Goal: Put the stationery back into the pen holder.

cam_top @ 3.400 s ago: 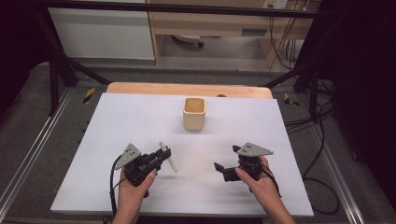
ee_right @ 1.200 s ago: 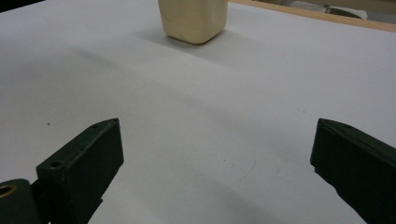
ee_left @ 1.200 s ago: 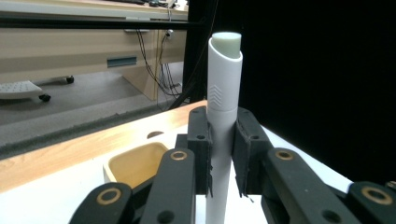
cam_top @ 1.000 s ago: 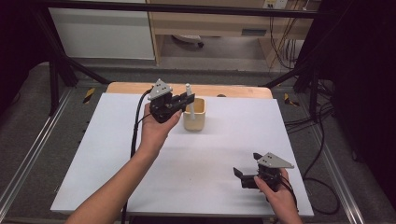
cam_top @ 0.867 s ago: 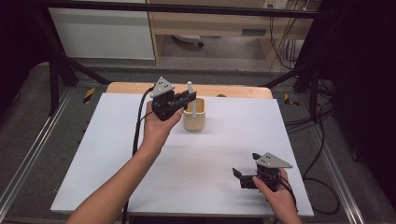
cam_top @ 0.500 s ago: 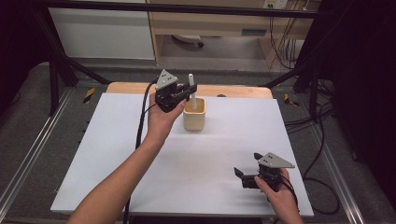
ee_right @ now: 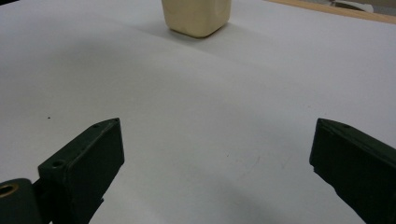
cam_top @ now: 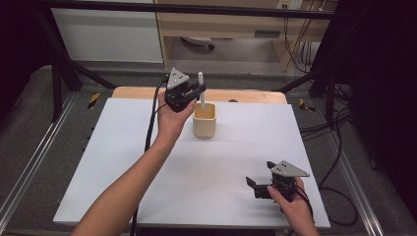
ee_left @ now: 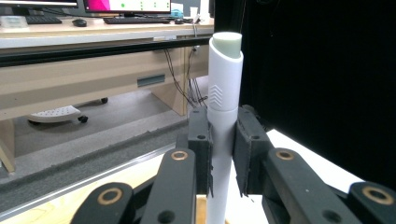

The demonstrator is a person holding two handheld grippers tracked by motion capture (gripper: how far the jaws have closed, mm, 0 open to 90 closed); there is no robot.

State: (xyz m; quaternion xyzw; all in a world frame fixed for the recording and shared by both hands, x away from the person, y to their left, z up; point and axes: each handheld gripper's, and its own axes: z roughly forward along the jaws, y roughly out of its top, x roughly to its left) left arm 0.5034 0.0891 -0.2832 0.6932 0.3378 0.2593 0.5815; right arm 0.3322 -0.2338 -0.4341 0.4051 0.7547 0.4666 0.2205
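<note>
The left gripper (cam_top: 193, 93) is clenched on a white marker (ee_left: 222, 112), which stands upright between its 2 jaws, the capped end rising above them and the lower end pointing down into the cream cup (cam_top: 204, 120) just below. The right gripper (ee_right: 217, 154) rests released, jaws wide apart, with the cup well ahead of them on the white table (cam_top: 221, 162).
</note>
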